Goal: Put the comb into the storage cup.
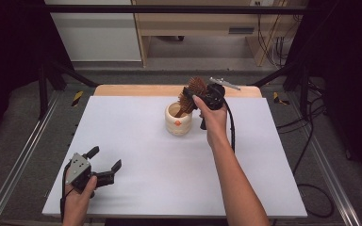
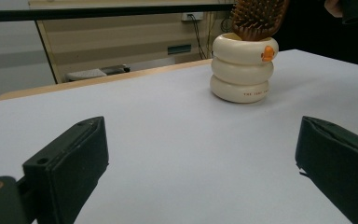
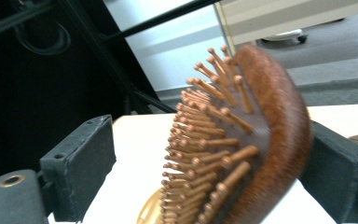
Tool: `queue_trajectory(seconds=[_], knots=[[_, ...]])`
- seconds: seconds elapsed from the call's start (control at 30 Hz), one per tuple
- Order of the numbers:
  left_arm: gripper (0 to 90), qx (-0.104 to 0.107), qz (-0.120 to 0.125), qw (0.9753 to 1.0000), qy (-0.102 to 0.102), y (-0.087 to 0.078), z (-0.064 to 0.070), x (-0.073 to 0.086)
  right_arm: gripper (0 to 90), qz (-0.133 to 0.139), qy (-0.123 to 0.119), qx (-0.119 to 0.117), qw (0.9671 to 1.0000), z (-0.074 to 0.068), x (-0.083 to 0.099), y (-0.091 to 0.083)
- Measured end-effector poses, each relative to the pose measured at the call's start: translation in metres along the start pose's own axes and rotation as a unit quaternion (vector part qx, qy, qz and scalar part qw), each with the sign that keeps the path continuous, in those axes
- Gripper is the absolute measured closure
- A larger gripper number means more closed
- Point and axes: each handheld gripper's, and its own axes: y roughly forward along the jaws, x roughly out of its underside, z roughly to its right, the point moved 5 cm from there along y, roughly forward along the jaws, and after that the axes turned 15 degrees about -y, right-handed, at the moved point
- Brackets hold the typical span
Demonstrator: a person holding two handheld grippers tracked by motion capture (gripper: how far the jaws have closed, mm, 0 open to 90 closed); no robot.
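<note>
A brown wooden hairbrush (image 1: 193,90) stands handle-down in a cream ringed cup (image 1: 178,120) at the back middle of the white tabletop (image 1: 141,136). My right gripper (image 1: 199,94) is open around the brush head. In the right gripper view the brush (image 3: 265,135) leans between the jaws: its back lies against the right jaw and the bristles stand clear of the left jaw, with the cup's rim (image 3: 148,213) below. My left gripper (image 1: 106,158) rests open near the front left corner, nothing between its fingers. Its own view faces the cup (image 2: 242,70) and brush (image 2: 257,18) across the table.
A wooden strip (image 1: 136,90) edges the table's far side. Black frame bars and cables stand at both sides, and a wooden cabinet (image 1: 193,23) sits behind. The cup carries a small orange fish mark (image 2: 268,53).
</note>
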Motion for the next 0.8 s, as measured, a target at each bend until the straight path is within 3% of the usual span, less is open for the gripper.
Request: queue_trajectory(seconds=[0.23,0.8], knots=[[2.3,-0.002,0.004,1.0000,-0.002,-0.001,-0.003,-0.002,8.0,-0.003,-0.018,0.014,0.9997,-0.002,-0.003,-0.006],[2.3,-0.004,0.003,1.0000,0.000,-0.001,-0.003,-0.002,5.5,0.001,-0.027,0.027,0.9993,0.002,-0.009,-0.019]])
